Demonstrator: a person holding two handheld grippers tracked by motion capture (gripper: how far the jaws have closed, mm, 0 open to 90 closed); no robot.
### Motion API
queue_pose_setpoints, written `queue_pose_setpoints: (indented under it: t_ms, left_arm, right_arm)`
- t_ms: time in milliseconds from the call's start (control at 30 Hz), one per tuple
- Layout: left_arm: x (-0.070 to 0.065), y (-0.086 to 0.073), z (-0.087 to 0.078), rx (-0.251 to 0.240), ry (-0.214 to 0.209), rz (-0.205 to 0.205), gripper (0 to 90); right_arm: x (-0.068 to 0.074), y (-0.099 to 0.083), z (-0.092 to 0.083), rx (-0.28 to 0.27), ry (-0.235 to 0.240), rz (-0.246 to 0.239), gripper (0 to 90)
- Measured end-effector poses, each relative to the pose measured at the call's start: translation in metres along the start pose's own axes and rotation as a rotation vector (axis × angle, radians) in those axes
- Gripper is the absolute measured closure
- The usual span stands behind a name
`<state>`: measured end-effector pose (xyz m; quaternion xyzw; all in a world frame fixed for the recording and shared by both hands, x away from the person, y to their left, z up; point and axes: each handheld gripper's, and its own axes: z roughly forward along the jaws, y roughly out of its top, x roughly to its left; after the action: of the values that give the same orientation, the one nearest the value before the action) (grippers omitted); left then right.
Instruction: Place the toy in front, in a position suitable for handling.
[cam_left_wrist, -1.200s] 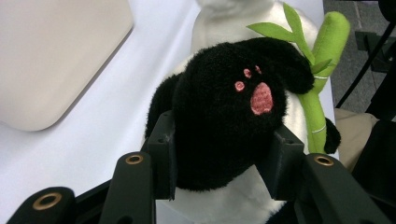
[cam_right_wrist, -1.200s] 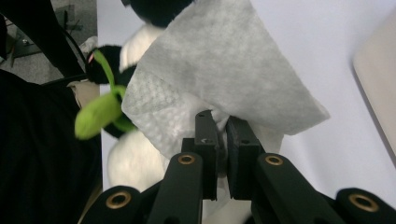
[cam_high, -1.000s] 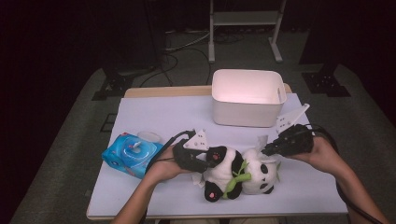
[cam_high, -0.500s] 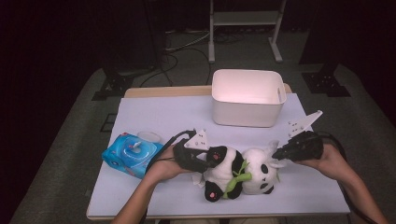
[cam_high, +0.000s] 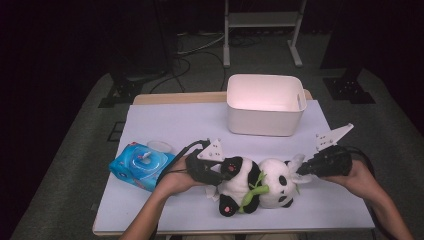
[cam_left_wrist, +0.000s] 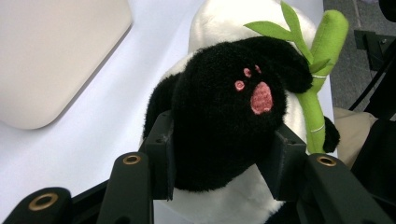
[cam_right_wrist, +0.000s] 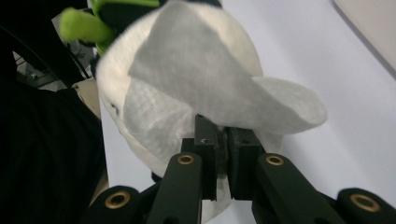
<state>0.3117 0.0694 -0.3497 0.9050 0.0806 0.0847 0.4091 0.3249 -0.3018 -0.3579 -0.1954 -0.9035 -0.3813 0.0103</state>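
Observation:
A panda plush (cam_high: 260, 189) with a green bamboo stalk (cam_high: 252, 192) lies near the table's front edge. My left gripper (cam_high: 226, 172) is shut on the panda's black paw (cam_left_wrist: 224, 121), both pads pressed into the fur. My right gripper (cam_high: 302, 171) comes in from the right, shut on a white wipe (cam_right_wrist: 210, 84). The wipe (cam_high: 298, 161) rests against the panda's white head (cam_right_wrist: 140, 116). The bamboo stalk (cam_left_wrist: 320, 79) stands just right of the clamped paw in the left gripper view.
A blue wet-wipe pack (cam_high: 141, 166) lies at the left, with a small clear lid (cam_high: 159, 146) behind it. A white bin (cam_high: 265, 105) stands at the back of the white table cover (cam_high: 175, 120). Cables and a stand's legs are on the floor beyond.
My right gripper has sunk a little with the wipe beside the panda's head. The left gripper and the panda have stayed put.

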Motion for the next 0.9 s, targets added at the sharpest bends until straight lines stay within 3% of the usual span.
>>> queue_pose_setpoints:
  t_ms: [267, 467, 600, 900]
  left_arm:
    - [-0.002, -0.001, -0.001, -0.006, -0.01, 0.008, 52.9]
    - [-0.002, -0.001, -0.001, -0.003, -0.016, 0.003, 50.0]
    - [-0.002, 0.001, -0.001, 0.0, -0.022, -0.005, 45.7]
    - [-0.005, 0.012, -0.006, -0.006, -0.05, -0.006, 39.2]
  right_arm:
    - [0.003, 0.034, 0.009, -0.012, 0.019, -0.059, 83.3]
    - [0.008, 0.054, 0.028, -0.005, 0.053, -0.096, 83.5]
    - [0.014, 0.057, 0.037, 0.019, 0.052, -0.112, 83.6]
    - [0.018, 0.052, 0.036, 0.011, 0.058, -0.114, 83.7]
